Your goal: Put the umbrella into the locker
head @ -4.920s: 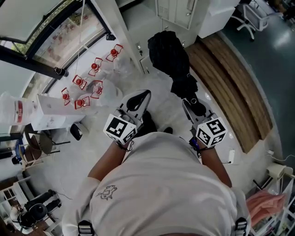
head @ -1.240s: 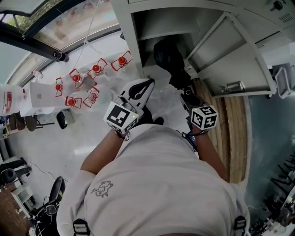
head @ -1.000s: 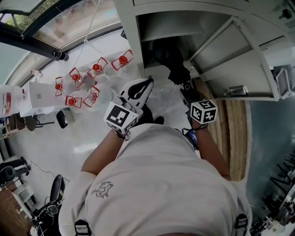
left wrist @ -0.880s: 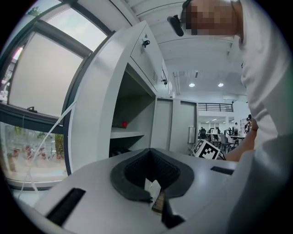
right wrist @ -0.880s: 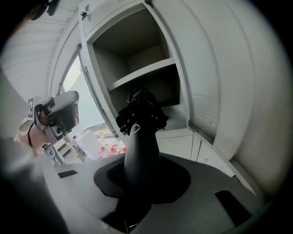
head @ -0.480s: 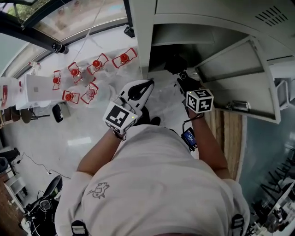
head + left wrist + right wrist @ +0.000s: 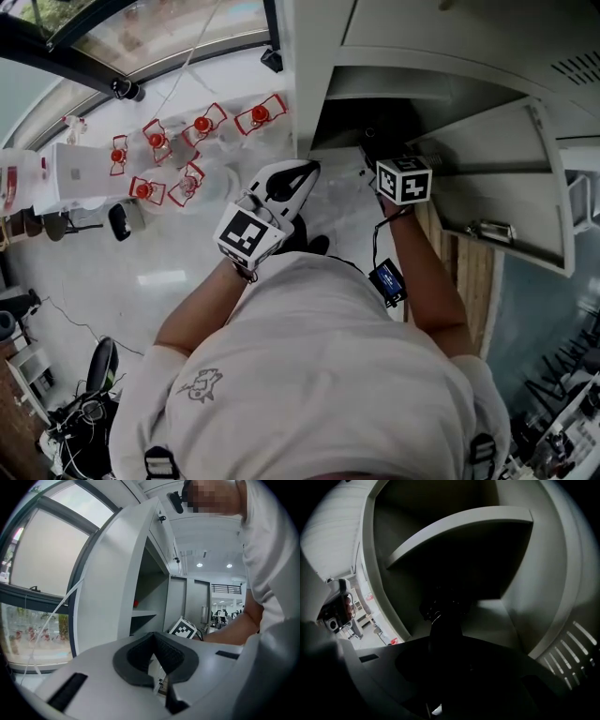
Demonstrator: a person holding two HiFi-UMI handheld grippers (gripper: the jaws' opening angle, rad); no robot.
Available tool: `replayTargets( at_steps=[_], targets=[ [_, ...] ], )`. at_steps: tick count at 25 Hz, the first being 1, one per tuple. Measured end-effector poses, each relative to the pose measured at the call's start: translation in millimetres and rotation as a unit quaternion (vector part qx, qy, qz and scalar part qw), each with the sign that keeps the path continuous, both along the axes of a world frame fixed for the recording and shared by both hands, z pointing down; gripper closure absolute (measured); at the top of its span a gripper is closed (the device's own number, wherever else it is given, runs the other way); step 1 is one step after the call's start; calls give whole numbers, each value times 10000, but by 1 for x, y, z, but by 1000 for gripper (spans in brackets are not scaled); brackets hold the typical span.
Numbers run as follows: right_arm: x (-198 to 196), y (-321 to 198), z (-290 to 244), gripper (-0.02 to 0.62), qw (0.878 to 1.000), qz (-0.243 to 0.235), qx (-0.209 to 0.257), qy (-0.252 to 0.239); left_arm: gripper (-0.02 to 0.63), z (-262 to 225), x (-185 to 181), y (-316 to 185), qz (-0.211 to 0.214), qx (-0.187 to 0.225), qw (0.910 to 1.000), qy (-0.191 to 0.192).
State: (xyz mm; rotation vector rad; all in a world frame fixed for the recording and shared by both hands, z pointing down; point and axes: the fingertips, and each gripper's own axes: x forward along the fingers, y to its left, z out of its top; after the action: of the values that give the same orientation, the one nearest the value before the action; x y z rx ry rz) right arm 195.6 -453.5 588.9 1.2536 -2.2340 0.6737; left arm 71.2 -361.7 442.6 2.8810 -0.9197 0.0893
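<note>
Nearly done: umbrella (image 7: 445, 620) was inside locker (image 7: 314, 94); R gripper (image 7: 373, 155) jaws were opening round it, letting go still left. L gripper (image 7: 291, 176) jaws pressed together, empty.

A: What are you wearing up top?

B: A pale grey short-sleeved T-shirt (image 7: 319, 375) with a small line drawing (image 7: 204, 384) near the left shoulder. Dark buckled straps (image 7: 159, 462) sit lower down.

A: And on your arms?

B: A little dark device with a blue screen (image 7: 386, 279) on my right forearm, with a black cable (image 7: 375, 246) running off it. My left gripper (image 7: 307, 169) has a white shell and black ribbed pads (image 7: 166, 656) — plus a black-and-white marker cube (image 7: 248, 236) behind.
</note>
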Motion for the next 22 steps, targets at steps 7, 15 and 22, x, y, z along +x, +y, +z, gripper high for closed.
replayTargets(
  at_steps=[7,15,22],
  targets=[
    [-5,-29,7,471,9999,68,-53,89,595,-1,0,-3,83,22,10000,-51],
    [-16,-54,16,469,9997,16,-86,227,595,-3,-6,-3,123,61,9998,-108],
    [-19,-63,20,469,9996,39,-131,265,595,3,-12,-5,61,-16,9999,-128]
  ],
)
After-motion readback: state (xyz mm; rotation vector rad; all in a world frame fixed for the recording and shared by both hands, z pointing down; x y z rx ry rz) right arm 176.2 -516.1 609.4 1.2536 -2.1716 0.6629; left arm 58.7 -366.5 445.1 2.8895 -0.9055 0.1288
